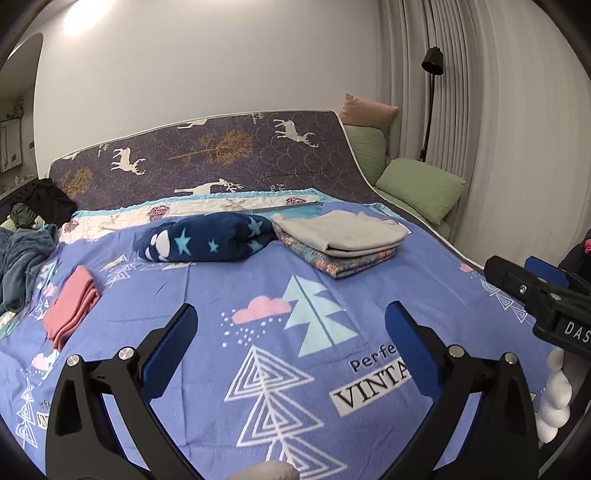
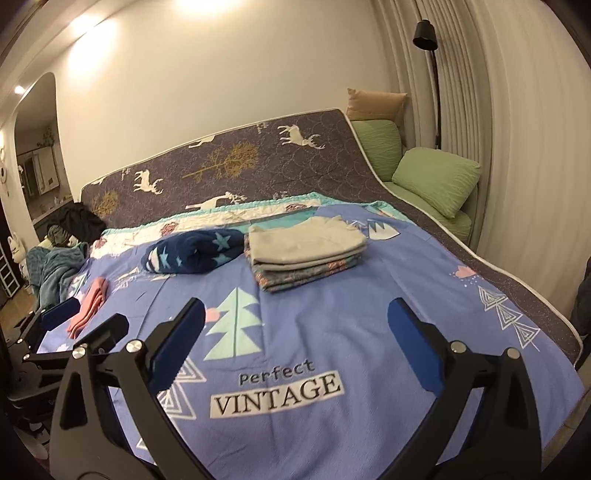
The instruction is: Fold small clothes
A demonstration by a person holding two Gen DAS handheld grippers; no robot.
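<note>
Grey folded garment (image 1: 343, 230) stacked on floral folded cloth (image 1: 334, 260) at far end of blue printed sheet (image 1: 221, 288); fleecy star blanket (image 1: 207, 238) beside. Both left gripper (image 1: 291, 325) and right gripper (image 2: 295, 325) spread wide, empty. "VINTAGE" print complete in right view only.

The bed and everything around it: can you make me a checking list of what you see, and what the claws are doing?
Surface: purple bedspread with tree prints, lying flat.
Job's things: folded grey garment stacked on a folded floral garment; navy star blanket rolled beside the stack; folded pink garment apart, near the left edge.
Clutter: loose teal blanket and dark clothes heaped at the left side.
Claws: left claw open, empty, above the bedspread; right claw open, empty.
Cables: nothing seen.
Surroundings: green pillows, black floor lamp, curtains.
</note>
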